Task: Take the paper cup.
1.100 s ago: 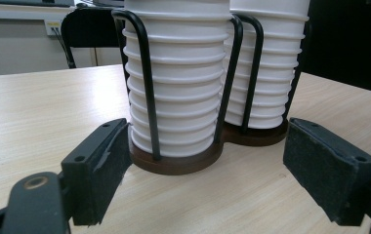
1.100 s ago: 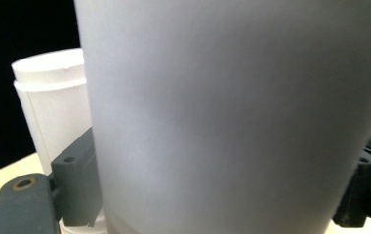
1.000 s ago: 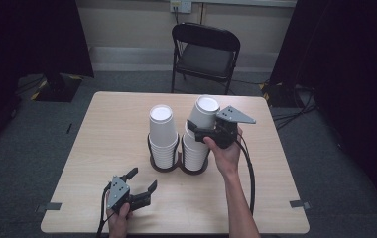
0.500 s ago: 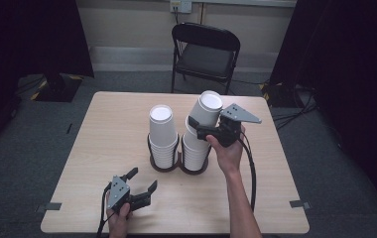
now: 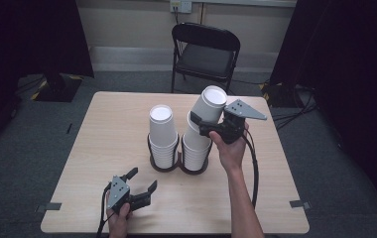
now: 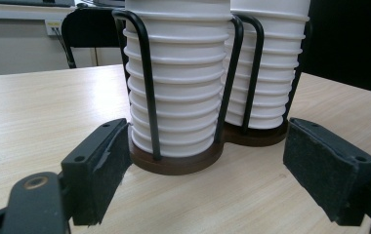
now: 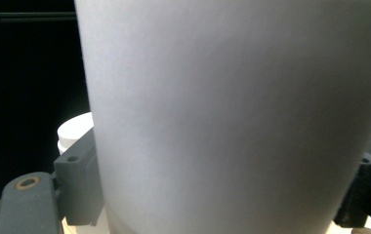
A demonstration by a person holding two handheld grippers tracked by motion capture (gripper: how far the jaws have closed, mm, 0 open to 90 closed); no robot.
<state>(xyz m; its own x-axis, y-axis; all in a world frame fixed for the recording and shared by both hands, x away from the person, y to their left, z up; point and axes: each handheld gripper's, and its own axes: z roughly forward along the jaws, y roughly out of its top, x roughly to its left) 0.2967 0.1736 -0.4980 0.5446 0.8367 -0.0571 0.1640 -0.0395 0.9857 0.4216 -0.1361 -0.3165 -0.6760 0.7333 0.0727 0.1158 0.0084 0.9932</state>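
Cup (image 5: 209, 104) tilted in right gripper (image 5: 207, 127) jaws, left gripper (image 5: 142, 186) apart

Matt white paper cup (image 7: 237, 117), black wire rack (image 6: 147, 97), pale wood-grain table (image 5: 102, 144)

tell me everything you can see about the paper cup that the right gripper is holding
The top cup is plain white, looks like paper, tapered, with a rolled rim and an open mouth facing up. It is tilted, leaning toward the right, its lower end at the top of the right stack in the black wire holder. The right gripper is clamped on its side wall; in the right gripper view a jaw sits at each side of it.
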